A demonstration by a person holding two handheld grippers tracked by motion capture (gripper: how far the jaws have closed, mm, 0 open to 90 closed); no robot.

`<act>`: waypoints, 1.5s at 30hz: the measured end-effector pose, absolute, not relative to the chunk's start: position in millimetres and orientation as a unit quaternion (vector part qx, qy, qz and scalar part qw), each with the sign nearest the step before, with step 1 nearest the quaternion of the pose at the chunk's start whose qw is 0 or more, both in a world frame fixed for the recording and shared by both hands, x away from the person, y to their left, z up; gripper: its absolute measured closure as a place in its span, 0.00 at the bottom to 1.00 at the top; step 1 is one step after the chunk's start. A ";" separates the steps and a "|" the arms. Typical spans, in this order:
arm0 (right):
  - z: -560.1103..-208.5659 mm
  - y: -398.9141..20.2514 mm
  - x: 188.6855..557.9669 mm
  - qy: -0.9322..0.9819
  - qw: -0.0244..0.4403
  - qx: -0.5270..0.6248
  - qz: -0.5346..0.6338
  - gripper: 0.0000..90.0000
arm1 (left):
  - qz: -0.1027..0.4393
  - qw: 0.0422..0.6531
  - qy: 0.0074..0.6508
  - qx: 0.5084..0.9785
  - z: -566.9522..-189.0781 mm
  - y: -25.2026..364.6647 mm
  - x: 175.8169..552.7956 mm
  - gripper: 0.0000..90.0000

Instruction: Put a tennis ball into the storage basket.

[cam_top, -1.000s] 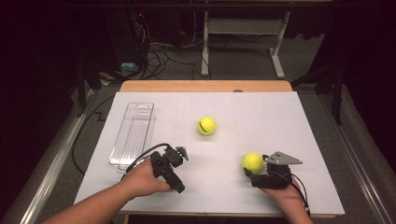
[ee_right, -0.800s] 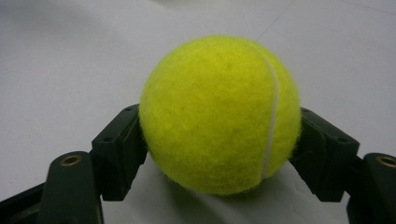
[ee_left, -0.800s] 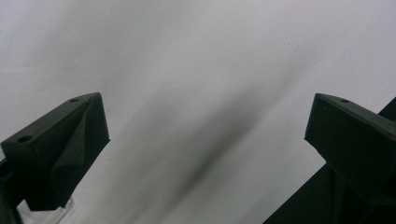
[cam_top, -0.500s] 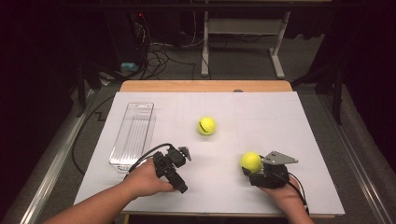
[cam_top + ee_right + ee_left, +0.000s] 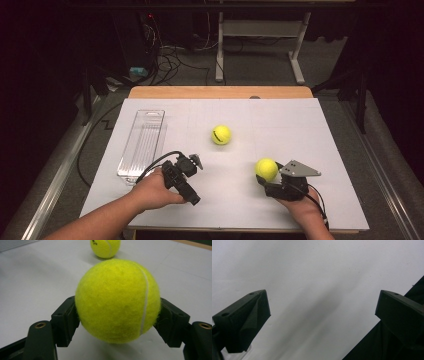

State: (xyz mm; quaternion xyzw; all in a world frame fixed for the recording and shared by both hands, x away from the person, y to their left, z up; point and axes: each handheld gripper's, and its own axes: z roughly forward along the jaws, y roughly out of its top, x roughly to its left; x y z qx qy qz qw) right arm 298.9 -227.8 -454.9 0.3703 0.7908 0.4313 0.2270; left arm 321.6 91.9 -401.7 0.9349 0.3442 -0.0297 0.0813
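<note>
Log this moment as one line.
right gripper: shut on near ball | left gripper: open, idle | far ball: loose | tray: empty

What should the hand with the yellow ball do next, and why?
Probably lift it a little. The right gripper has just closed on the near tennis ball, pads pressing both sides, and the ball looks to sit low over the white table. The clear tray may be its goal.

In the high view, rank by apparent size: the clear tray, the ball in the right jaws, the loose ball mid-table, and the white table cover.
1. White table cover, by far the largest.
2. Clear tray.
3. Held ball and loose ball: they look alike; the held one lies nearer the camera, so I won't rank them.
</note>
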 end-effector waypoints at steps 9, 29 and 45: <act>-459.1 -193.6 298.2 0.804 0.219 0.337 0.439 0.31 | -0.039 0.078 0.340 0.936 -399.2 90.2 323.5 0.01; -462.6 -141.6 294.4 0.818 0.185 0.282 0.466 0.31 | -0.030 0.092 0.338 0.936 -368.6 84.4 328.0 0.01; -462.5 -122.9 282.4 0.812 0.177 0.254 0.494 0.31 | -0.032 0.101 0.336 0.936 -343.4 72.6 333.4 0.01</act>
